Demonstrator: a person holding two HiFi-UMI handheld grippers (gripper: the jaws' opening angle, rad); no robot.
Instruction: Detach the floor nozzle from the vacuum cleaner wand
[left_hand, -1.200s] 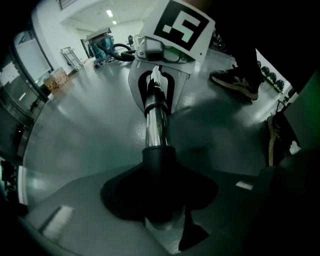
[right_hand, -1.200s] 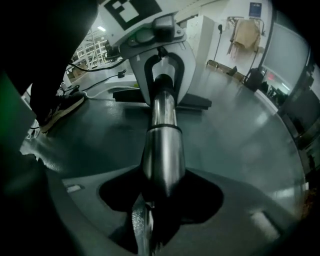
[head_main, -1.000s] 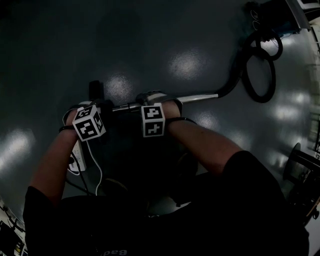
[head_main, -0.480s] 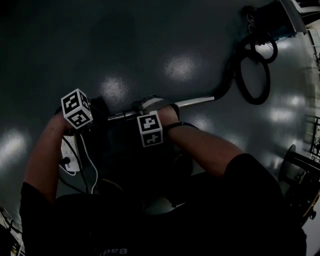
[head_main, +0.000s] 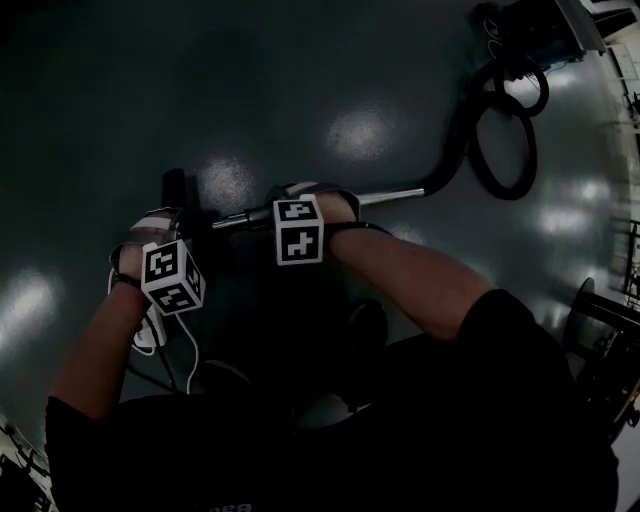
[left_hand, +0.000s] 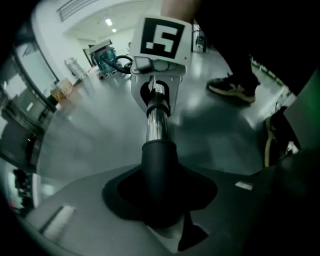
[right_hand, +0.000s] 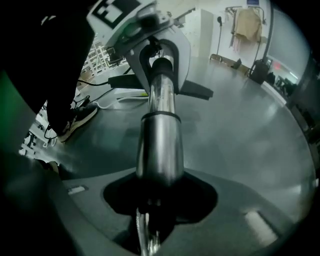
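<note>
A chrome wand (head_main: 385, 197) lies low across the dark floor and runs into a black neck (left_hand: 160, 160) that leads to the black floor nozzle (head_main: 176, 190), still joined. My left gripper (head_main: 185, 220) is shut on that neck, seen close between its jaws in the left gripper view. My right gripper (head_main: 300, 192) is shut on the chrome tube (right_hand: 160, 145) a little further right; its jaws have just been closing with the tube between them. In the right gripper view the nozzle's flat head (right_hand: 192, 91) shows behind the left gripper (right_hand: 159, 62).
A black hose (head_main: 505, 130) coils from the wand's far end to the vacuum body (head_main: 540, 25) at the top right. A white power strip (head_main: 150, 325) with a cable lies by my left arm. The person's shoe (left_hand: 232, 90) stands close to the wand.
The left gripper's marker cube swung up and away, then dropped back toward me and rolled. The right gripper stayed on the wand, which shifted slightly.
</note>
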